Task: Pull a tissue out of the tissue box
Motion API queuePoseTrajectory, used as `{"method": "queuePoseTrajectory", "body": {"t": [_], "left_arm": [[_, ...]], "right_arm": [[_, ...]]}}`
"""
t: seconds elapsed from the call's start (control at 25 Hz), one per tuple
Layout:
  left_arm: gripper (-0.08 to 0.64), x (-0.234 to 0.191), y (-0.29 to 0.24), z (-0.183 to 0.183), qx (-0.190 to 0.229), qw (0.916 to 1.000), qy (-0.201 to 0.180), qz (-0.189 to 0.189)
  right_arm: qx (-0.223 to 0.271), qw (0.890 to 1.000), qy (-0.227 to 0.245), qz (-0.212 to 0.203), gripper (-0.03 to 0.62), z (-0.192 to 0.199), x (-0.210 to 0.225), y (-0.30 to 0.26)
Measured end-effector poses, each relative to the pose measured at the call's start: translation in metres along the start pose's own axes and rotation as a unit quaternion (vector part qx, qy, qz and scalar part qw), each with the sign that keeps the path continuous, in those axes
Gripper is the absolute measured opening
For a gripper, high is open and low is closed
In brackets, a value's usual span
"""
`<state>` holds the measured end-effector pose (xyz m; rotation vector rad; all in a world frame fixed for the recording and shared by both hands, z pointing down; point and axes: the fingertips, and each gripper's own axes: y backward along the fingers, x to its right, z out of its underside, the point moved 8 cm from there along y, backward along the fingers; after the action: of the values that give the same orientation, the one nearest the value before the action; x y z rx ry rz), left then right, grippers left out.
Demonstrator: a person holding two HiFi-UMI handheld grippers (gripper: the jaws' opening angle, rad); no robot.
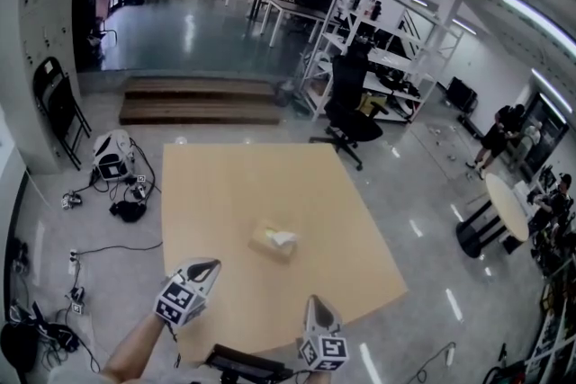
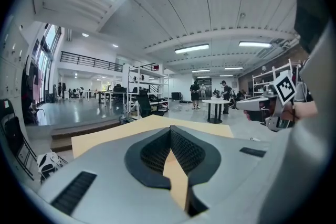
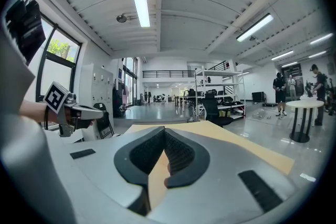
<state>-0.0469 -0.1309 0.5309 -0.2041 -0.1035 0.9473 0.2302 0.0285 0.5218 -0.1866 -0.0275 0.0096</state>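
Observation:
The tissue box (image 1: pixel 273 241), pale tan with a white tissue sticking up from its top, lies near the middle of the light wooden table (image 1: pixel 225 193). My left gripper (image 1: pixel 214 265) hovers at the table's near edge, short of the box and to its left, jaws closed with nothing between them. Over the near right edge, my right gripper (image 1: pixel 315 301) is also shut and empty. The left gripper view shows its own closed jaws (image 2: pixel 170 131) over the tabletop and the right gripper (image 2: pixel 281 107) off to the side. The right gripper view (image 3: pixel 164 131) likewise hides the box.
A black office chair (image 1: pixel 353 112) stands beyond the table's far right corner. White shelving (image 1: pixel 378 40) is behind it. A low wooden step (image 1: pixel 202 99) lies past the far edge. Cables and a bag (image 1: pixel 112 159) litter the floor at left. A round table (image 1: pixel 508 202) is at right.

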Motion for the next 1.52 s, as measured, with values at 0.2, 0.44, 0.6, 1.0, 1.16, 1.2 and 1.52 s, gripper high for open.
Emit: {"method": "queuePoseTrajectory", "body": {"t": [0.2, 0.44, 0.6, 1.0, 1.16, 1.2, 1.52], "left_arm": [[0.006, -0.005, -0.02, -0.004, -0.002, 1.0, 0.006, -0.004], [0.006, -0.016, -0.04, -0.002, -0.009, 0.9998, 0.013, -0.01], [0.006, -0.022, -0.053, -0.001, -0.014, 0.9996, 0.017, -0.015], [0.006, -0.031, -0.088, -0.007, -0.024, 0.9994, 0.023, -0.015], [0.006, -0.034, -0.096, -0.001, -0.036, 0.9988, 0.028, -0.019], [0.006, -0.035, -0.098, 0.002, -0.039, 0.9986, 0.03, -0.02], [0.006, -0.04, -0.112, 0.018, -0.067, 0.9962, 0.051, -0.022]], "right_arm": [[-0.003, 1.0, 0.003, -0.011, 0.007, -0.007, 0.014, -0.023], [-0.01, 1.0, 0.0, -0.024, 0.008, -0.004, 0.023, -0.051], [-0.016, 0.999, 0.002, -0.031, 0.007, -0.007, 0.028, -0.065], [-0.026, 0.999, -0.003, -0.043, 0.006, -0.012, 0.047, -0.102], [-0.04, 0.998, -0.01, -0.049, 0.007, -0.006, 0.05, -0.115], [-0.045, 0.998, -0.011, -0.052, 0.006, -0.003, 0.05, -0.119], [-0.078, 0.994, -0.024, -0.073, 0.007, 0.016, 0.05, -0.142]]}}
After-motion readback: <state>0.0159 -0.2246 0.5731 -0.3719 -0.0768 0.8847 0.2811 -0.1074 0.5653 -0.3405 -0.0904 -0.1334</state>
